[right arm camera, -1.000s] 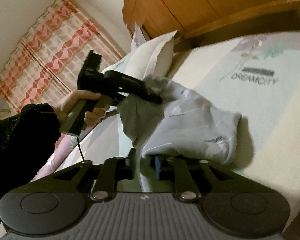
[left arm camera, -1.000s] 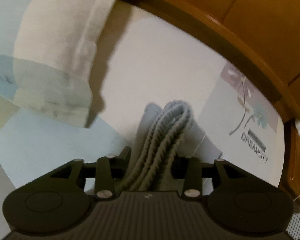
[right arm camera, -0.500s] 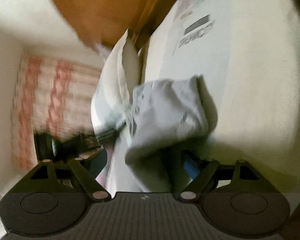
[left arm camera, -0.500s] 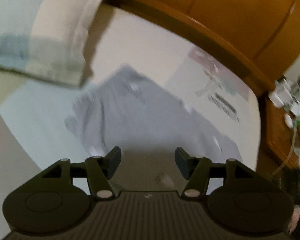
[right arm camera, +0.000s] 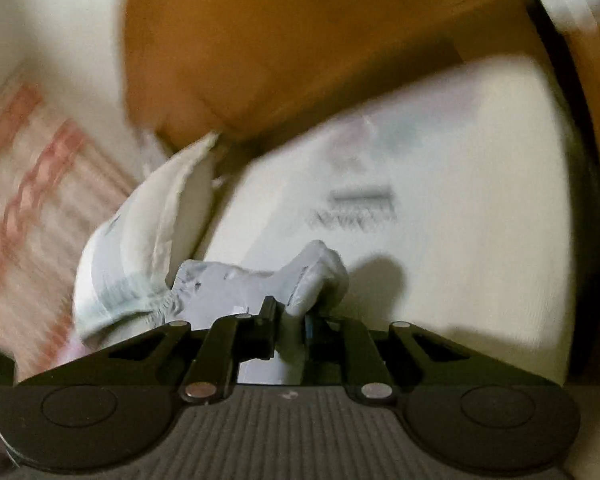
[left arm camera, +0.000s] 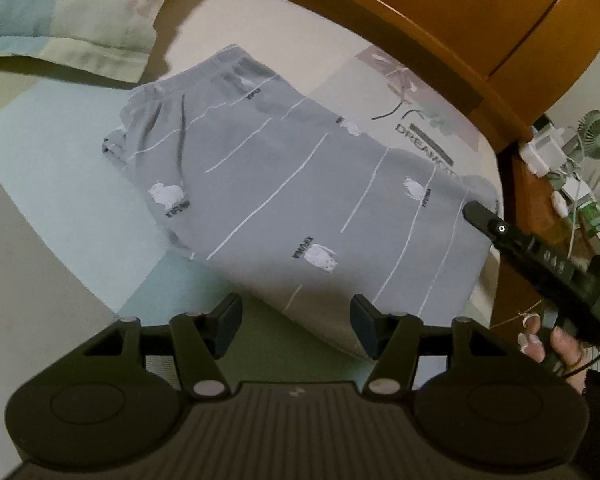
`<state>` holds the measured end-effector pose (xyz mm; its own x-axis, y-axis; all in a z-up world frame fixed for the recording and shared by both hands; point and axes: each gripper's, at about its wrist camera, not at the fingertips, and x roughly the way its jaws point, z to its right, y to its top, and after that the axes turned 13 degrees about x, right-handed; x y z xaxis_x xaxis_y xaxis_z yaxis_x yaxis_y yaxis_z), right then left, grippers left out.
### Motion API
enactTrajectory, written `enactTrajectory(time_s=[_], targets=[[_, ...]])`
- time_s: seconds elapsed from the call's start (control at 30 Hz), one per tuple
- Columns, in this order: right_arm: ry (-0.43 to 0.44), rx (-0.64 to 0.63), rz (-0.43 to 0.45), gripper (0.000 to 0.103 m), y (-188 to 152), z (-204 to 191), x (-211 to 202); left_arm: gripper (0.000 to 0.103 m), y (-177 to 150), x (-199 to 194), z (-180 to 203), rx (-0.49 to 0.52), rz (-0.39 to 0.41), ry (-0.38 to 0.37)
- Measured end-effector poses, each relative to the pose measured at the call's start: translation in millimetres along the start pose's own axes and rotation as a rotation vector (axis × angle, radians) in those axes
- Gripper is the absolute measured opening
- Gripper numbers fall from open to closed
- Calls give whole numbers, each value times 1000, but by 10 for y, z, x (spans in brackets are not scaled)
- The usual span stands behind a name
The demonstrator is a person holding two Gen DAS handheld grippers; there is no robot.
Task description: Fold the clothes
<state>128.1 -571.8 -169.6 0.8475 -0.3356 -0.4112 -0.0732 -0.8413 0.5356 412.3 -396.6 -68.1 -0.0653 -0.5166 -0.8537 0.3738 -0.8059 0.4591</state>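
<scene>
Pillow (left arm camera: 64, 20): 1; grey garment (left arm camera: 300, 200): 1; grippers: 2

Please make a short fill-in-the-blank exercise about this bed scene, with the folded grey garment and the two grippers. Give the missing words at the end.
1. The folded garment on the bed is mostly ____ in colour.
2. The left gripper is ____, with nothing between its fingers.
3. The pillow lies near the ____ headboard.
4. The right gripper is closing on a fold of ____.

Missing words: grey; open; wooden; cloth
</scene>
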Motion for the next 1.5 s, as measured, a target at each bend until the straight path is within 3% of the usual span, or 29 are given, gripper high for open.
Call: enactTrajectory(time_s=[0.07,0.17,0.27,0.37,0.5,0.6,0.7,0.73,0.83,0.93,1.03,1.13,1.33,1.4,1.5], targets=[[-12,-112,-25,22,-24,-21,-23,60,16,15,22,11,2,-6],[-3,13,-139,24,42,202,-26,59,72,72,66,29,31,-15],[-51,46,-98,27,92,168,-196,59,153,154,179,66,75,-16],[-48,-123,-5,33,-2,-81,-386,60,223,238,318,159,134,18],[36,-406,-30,43,-233,-406,-271,60,181,332,245,147,148,27],[37,-475,-187,44,-453,-425,-18,61,59,263,176,128,150,12],[47,-553,-223,46,-714,-424,-141,61,-44,217,177,142,85,29],[49,-546,-240,46,-670,-449,-160,61,-68,215,187,147,54,38],[49,-501,-302,44,-460,-539,-178,61,-6,135,230,187,66,45],[72,-576,-150,46,-186,-700,-144,62,193,89,217,184,139,51],[40,-606,-107,47,23,-746,177,63,390,205,128,147,162,61],[-23,-560,-187,47,24,-568,399,63,450,389,-10,73,143,65],[-2,-577,-236,46,-139,-360,60,63,332,353,-41,62,114,57],[-14,-584,-218,47,-112,-456,61,63,445,320,41,81,114,70],[20,-612,-170,52,-140,-579,61,63,612,331,205,121,178,29]])
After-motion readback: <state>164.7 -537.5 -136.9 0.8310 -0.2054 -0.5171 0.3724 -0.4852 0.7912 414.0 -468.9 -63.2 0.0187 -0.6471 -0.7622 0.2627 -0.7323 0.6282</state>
